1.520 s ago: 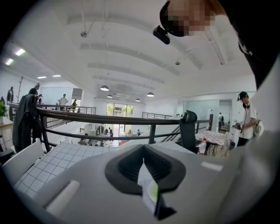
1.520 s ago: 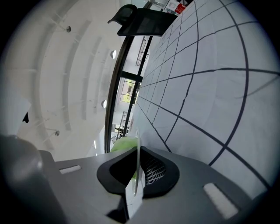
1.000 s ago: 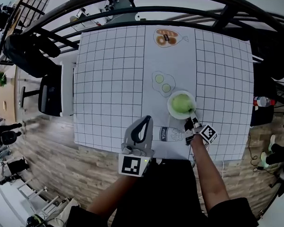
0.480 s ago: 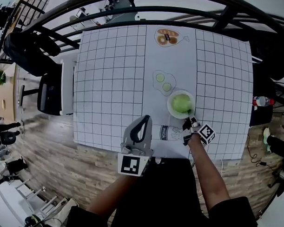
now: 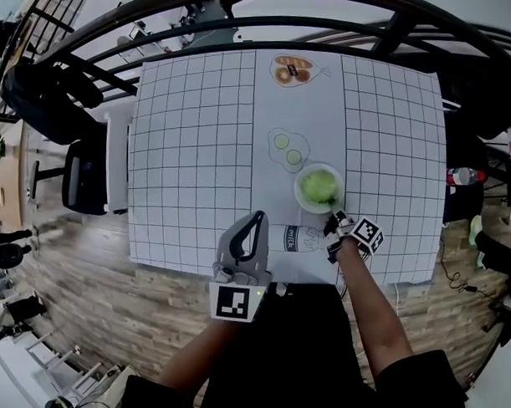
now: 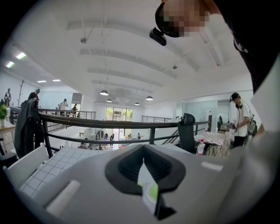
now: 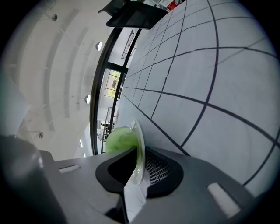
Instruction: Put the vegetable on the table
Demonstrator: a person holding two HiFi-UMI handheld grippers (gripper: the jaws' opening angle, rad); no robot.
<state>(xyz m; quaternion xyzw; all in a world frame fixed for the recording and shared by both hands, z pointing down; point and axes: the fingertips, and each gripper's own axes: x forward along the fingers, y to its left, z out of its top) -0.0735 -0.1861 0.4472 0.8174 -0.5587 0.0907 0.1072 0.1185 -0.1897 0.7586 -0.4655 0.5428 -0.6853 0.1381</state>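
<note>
Right gripper [image 5: 332, 219]: jaws opening, plate [image 5: 299, 195] rim between them.
Vegetable [image 5: 319, 185]: on plate, resting on table [image 5: 195, 151].
Left gripper [image 5: 259, 217]: closed, empty.
Advice: open fully, withdraw straight back without dragging the rim.

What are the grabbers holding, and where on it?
Nothing is gripped tight. The right gripper has the near rim of the plate between its jaws, but they are opening and loose. It carries a green vegetable. The left gripper is shut and empty.

Open-plan office, railing [image 6: 109, 124], office chair [image 5: 80, 173] (mezzanine)
</note>
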